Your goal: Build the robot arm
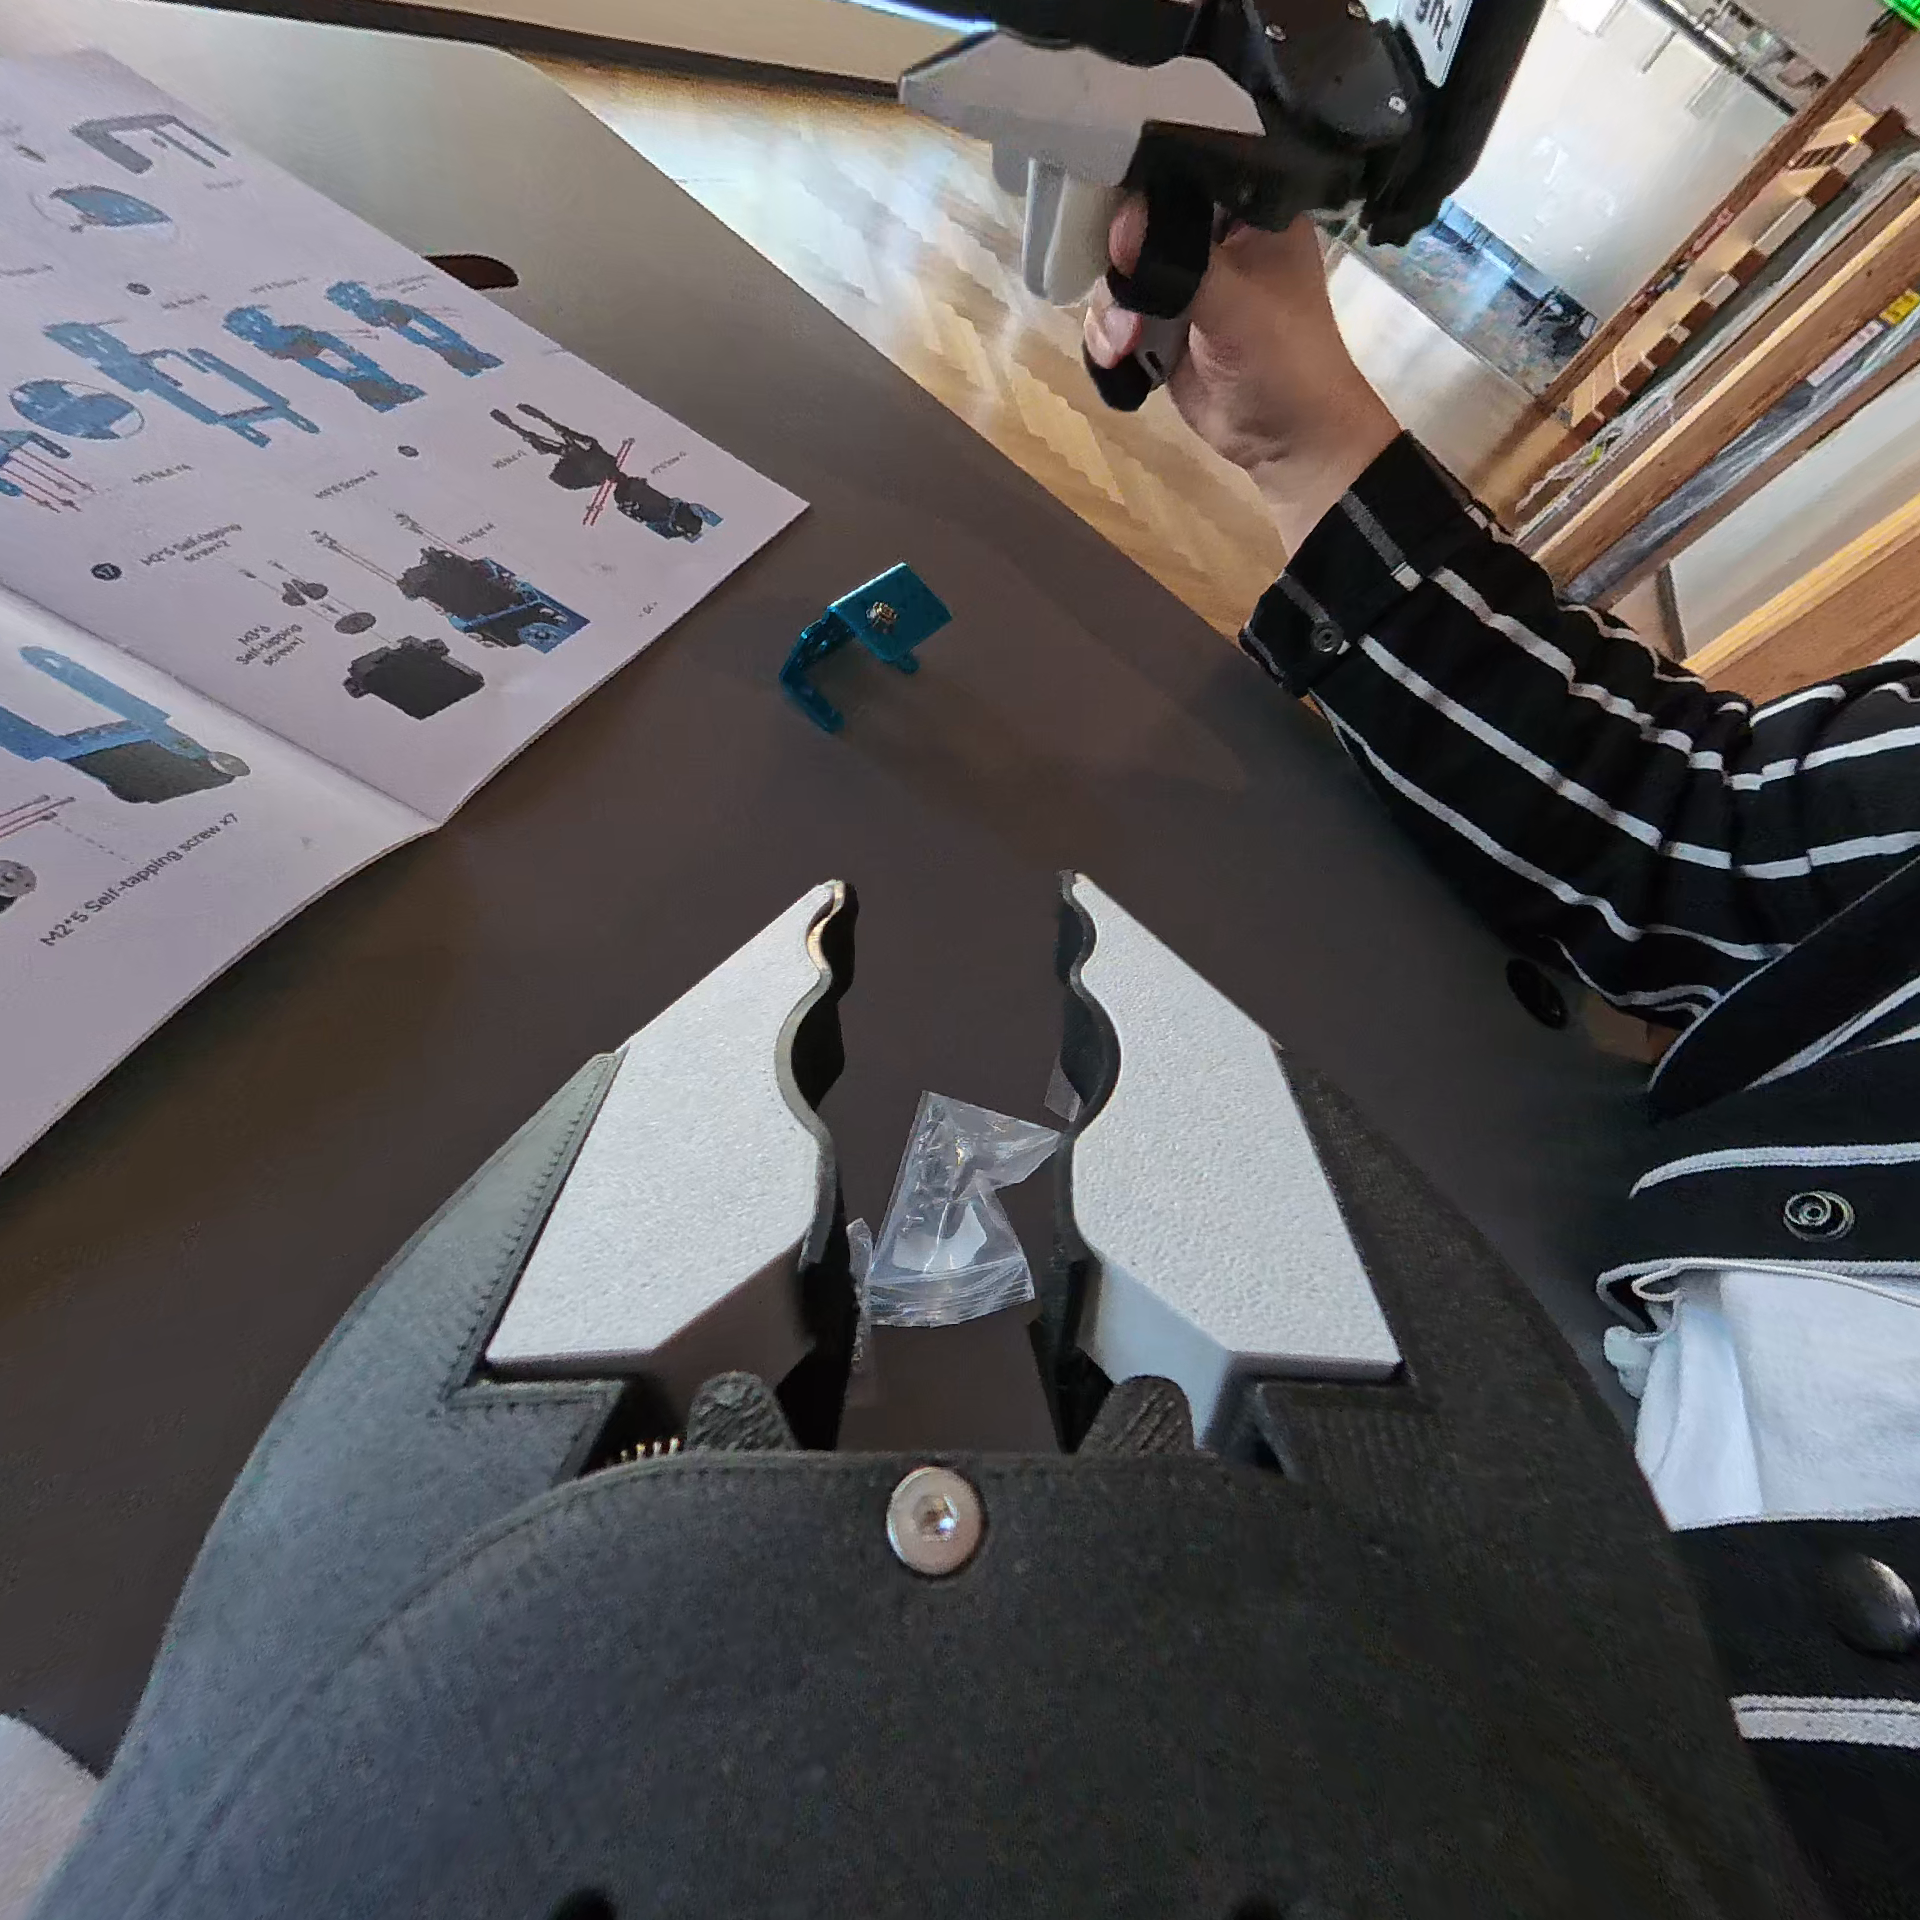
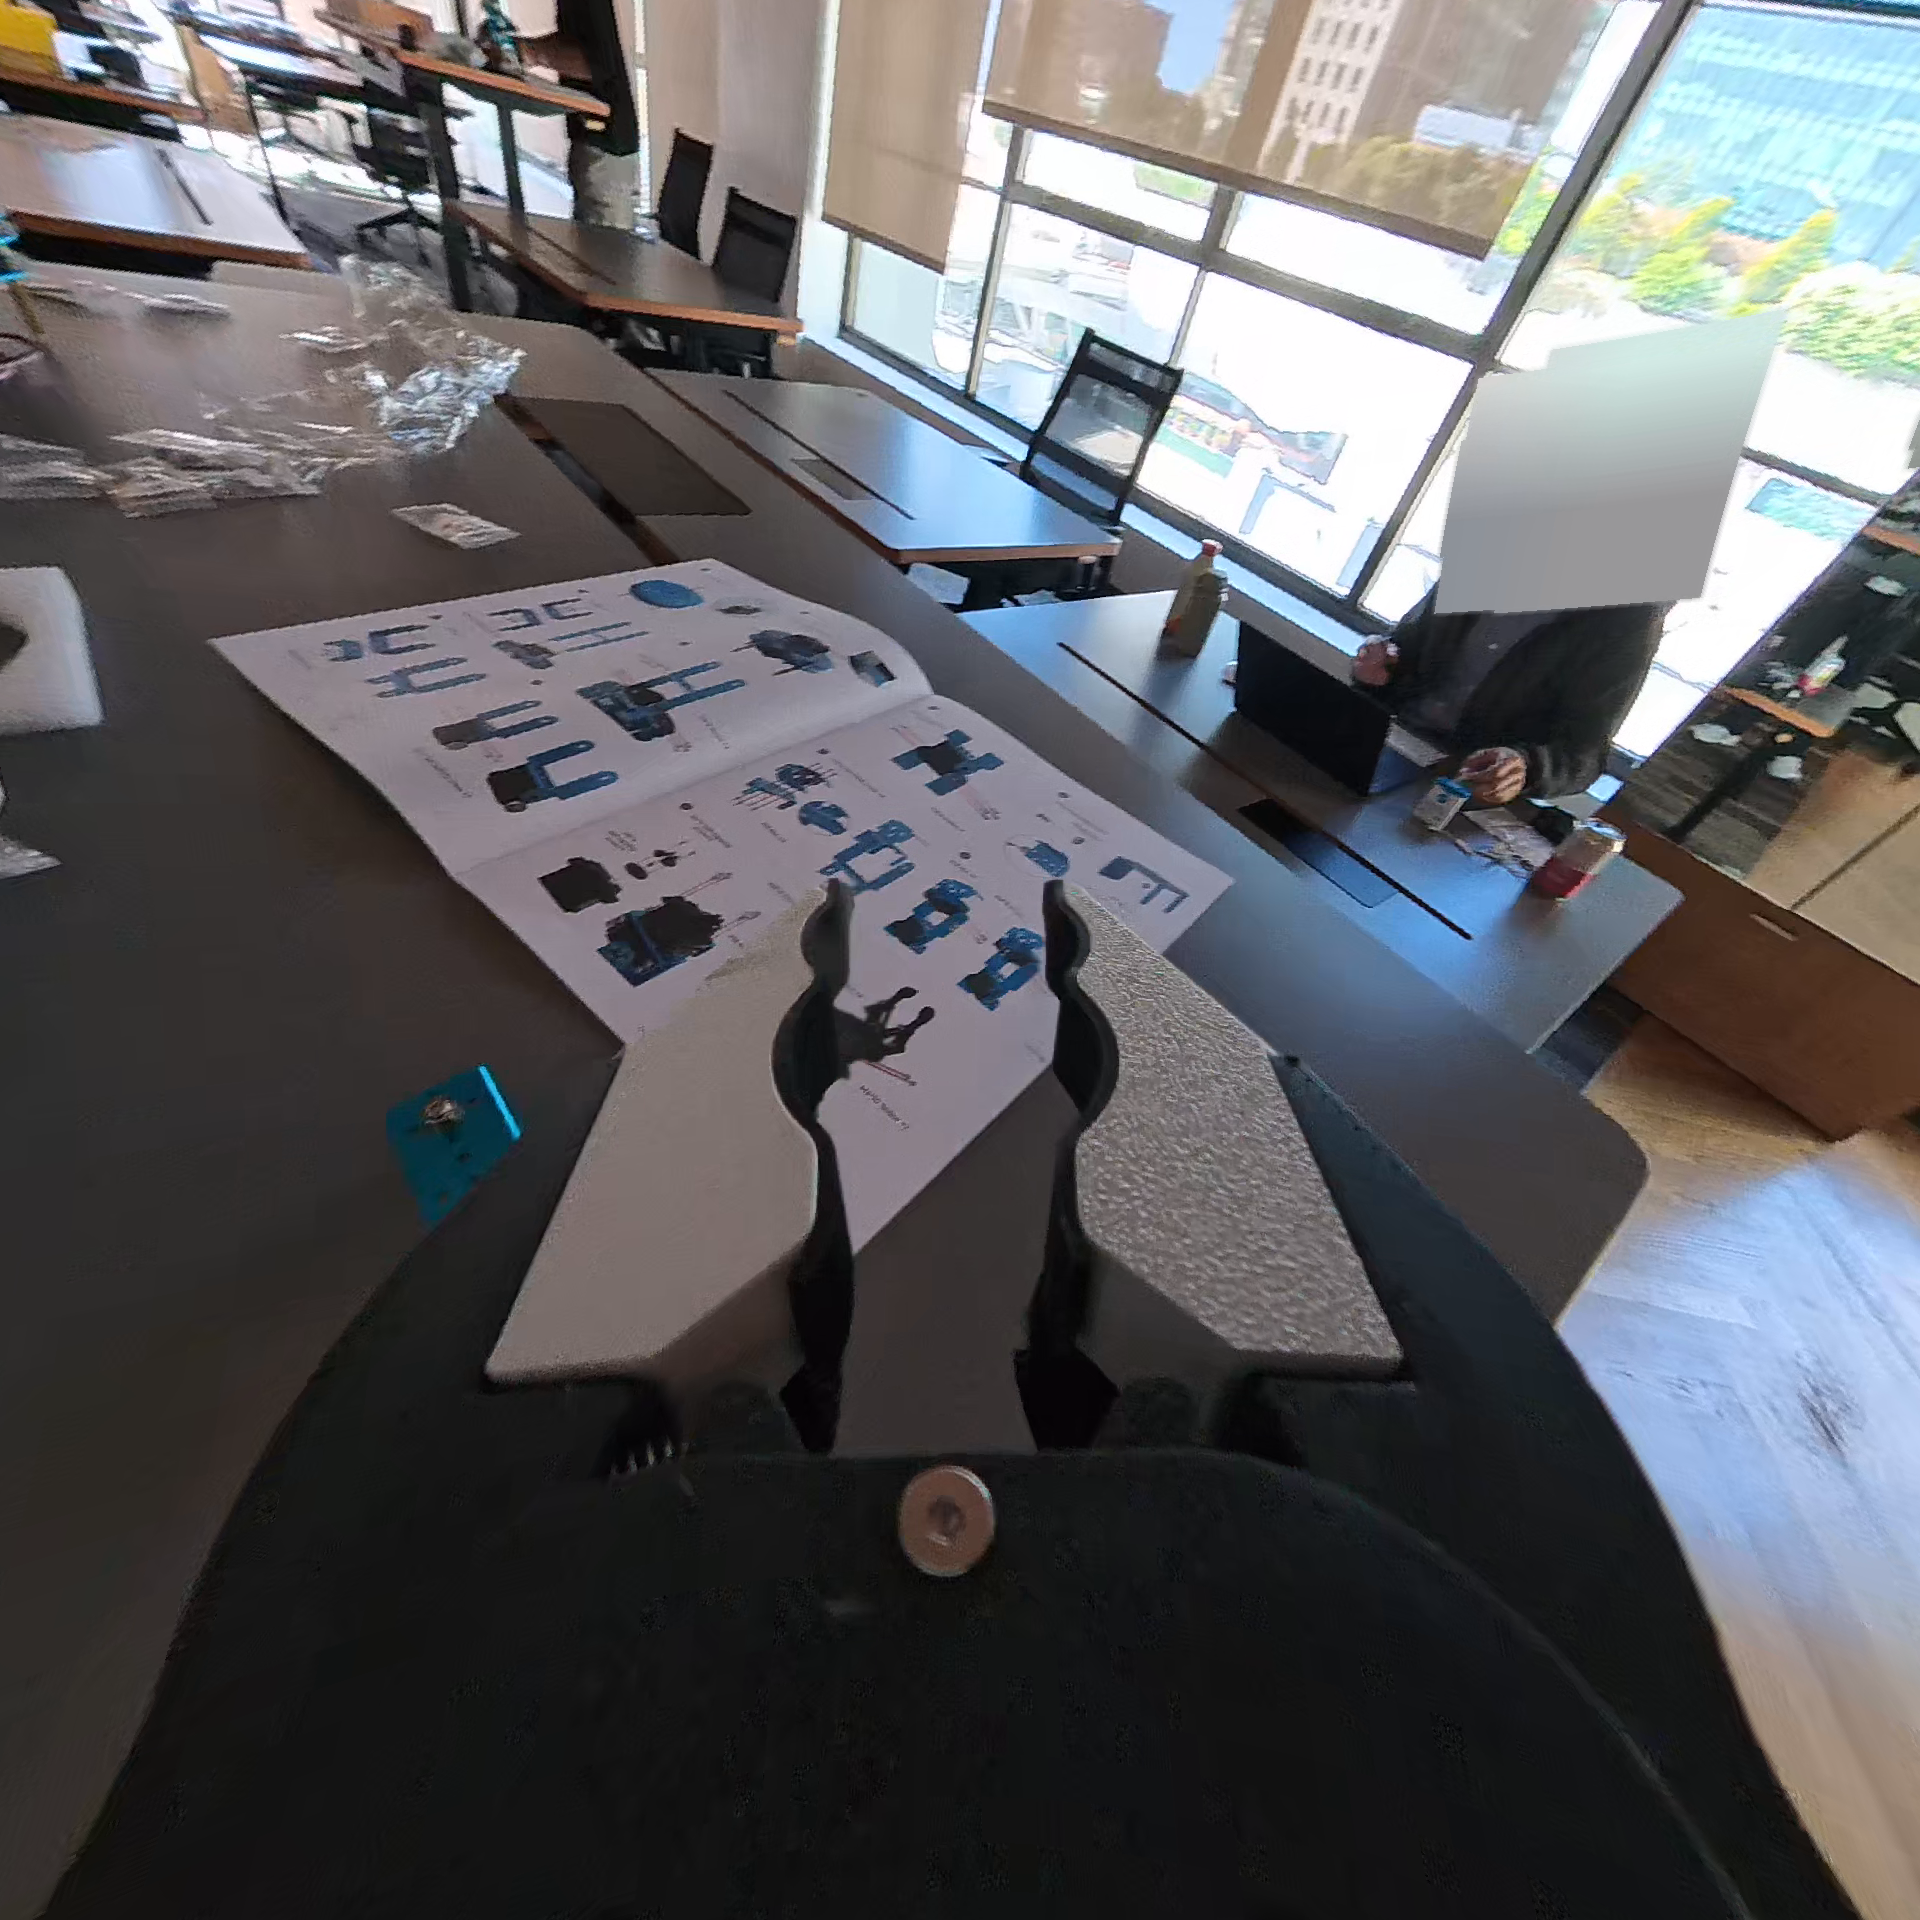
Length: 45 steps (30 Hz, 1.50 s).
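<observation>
My left gripper (image 1: 951, 894) is open, low over a dark table (image 1: 582, 935). A small clear plastic bag (image 1: 951, 1216) with tiny parts lies between its fingers, near their base; I cannot tell if the pads touch it. A blue metal bracket (image 1: 868, 639) stands on the table ahead. My right gripper (image 2: 945, 899) is open and empty, held above an open instruction booklet (image 2: 665, 727). The bracket (image 2: 452, 1132) is to its left. The right gripper also shows in the left wrist view (image 1: 1029, 177), raised in a hand at the upper right.
The booklet (image 1: 260, 468) covers the table's left part. A striped sleeve (image 1: 1538, 748) reaches over the right edge. Clear plastic bags (image 2: 416, 384) and white foam (image 2: 42, 649) lie at the far left. A person (image 2: 1507, 696) sits at another desk (image 2: 1351, 862) with a laptop. The grippers' ends are close to 25 cm from one another. My right gripper's tips are some 12 cm from the bracket (image 2: 452, 1132). The left camera catches it too, in the left wrist view (image 1: 886, 612).
</observation>
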Tool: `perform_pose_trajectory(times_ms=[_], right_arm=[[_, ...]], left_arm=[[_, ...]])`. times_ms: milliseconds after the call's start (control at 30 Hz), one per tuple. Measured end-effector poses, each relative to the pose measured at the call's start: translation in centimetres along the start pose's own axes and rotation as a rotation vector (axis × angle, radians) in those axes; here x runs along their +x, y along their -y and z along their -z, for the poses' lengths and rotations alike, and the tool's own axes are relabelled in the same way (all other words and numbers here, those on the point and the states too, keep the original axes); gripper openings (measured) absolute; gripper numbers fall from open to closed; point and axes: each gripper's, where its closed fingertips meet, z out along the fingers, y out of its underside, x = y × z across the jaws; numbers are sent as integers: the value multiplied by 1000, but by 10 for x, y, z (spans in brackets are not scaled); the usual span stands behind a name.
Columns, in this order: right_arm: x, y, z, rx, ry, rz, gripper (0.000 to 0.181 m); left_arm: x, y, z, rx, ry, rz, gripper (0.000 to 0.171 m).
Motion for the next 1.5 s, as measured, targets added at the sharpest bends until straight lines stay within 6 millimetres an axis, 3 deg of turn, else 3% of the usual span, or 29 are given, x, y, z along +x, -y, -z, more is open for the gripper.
perform_pose_trajectory(times_ms=[167,333,567,733,833,967,1100,1233,1500], right_arm=[[-16,-13,-6,-66,98,-4,53],[-18,-23,-10,-119,92,31,46],[-39,-7,-3,-137,147,148,45],[-78,-6,13,-139,152,282,49],[-111,-17,19,-138,114,438,48],[-139,-36,16,-188,13,718,46],[-136,-56,4,-257,-101,947,38],[-132,-74,-5,-318,-145,1023,32],[-129,-79,-11,-313,-229,1147,23]], left_arm=[[-1,-2,0,-9,7,-3,38],[-1,3,2,12,20,-27,37],[-4,12,10,52,80,-108,36],[-4,14,11,59,106,-144,36],[-2,14,10,61,97,-141,35],[1,11,7,47,83,-139,35],[7,12,6,45,70,-149,35],[9,13,7,47,64,-152,35],[11,15,8,53,58,-150,34]])
